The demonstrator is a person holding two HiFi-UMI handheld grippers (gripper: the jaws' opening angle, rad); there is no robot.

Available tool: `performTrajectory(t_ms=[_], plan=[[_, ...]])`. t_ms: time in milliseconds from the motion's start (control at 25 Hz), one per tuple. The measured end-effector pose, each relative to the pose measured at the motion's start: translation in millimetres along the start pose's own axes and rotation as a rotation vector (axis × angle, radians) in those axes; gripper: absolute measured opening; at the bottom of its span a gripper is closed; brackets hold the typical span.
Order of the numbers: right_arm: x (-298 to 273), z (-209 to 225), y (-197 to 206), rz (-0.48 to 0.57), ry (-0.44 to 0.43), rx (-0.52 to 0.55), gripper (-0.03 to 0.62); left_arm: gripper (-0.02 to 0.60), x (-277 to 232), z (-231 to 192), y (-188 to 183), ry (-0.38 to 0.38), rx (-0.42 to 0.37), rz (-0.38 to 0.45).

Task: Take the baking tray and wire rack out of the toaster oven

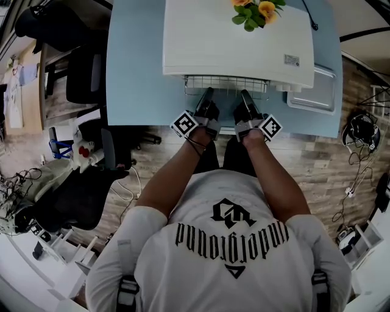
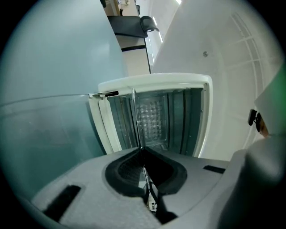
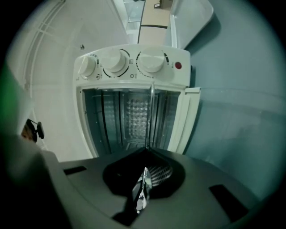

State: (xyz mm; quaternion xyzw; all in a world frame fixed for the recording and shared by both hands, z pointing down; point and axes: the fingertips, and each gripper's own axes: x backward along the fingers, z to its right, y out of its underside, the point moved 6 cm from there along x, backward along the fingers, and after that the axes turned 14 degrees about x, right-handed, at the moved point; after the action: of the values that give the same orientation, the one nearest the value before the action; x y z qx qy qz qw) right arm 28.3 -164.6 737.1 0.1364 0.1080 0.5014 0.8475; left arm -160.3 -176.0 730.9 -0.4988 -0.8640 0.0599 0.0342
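The wire rack (image 1: pixel 225 86) is seen partly drawn out of the mouth of the white toaster oven (image 1: pixel 237 42), which stands on a light blue table (image 1: pixel 134 73). The rack is held flat and level. Its long axis runs from left to right, along the front of the oven. Its free long edge is pointed toward the person, while its rear part is hidden under the top of the oven in the head view.

The left gripper (image 1: pixel 208 95) is clenched on the front edge of the rack, left of its middle. The right gripper (image 1: pixel 245 96) is clenched on the same edge, right of its middle. Both grippers are pointed level into the oven, side by side and near each other. In the two gripper views the jaws are closed together with only thin wire between them. There the rack is seen edge-on, as a thin line that leads from the jaws into the open chamber. A piece of the wire grid is visible at the jaws in the right gripper view.

The oven door (image 3: pixel 187 120) is folded open. Three knobs (image 3: pixel 117 61) are seen on the panel beside the chamber. A shallow metal baking tray (image 1: pixel 312 91) is lying on the table just beside the oven, on the person's right side; its long axis cannot be told. Orange flowers (image 1: pixel 256 11) are placed on top of the oven.
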Motion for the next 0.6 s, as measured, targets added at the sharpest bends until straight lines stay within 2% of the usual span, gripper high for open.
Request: performTrajectory(t_ms=[200, 440, 600], plan=[[13.7, -3.5, 8.9, 0.010, -0.003, 0.003, 0.003, 0.006, 15.5, -2.8, 6.0, -0.016, 0.015, -0.031], [21.5, -6.7, 19.2, 0.049, 0.002, 0.019, 0.003, 0.006, 24.7, -2.1, 2.9, -0.030, -0.013, -0.093], [25.9, -6.7, 19.6, 0.060, -0.005, 0.044, 0.003, 0.006, 29.7, -7.4, 5.1, -0.042, 0.004, -0.125]])
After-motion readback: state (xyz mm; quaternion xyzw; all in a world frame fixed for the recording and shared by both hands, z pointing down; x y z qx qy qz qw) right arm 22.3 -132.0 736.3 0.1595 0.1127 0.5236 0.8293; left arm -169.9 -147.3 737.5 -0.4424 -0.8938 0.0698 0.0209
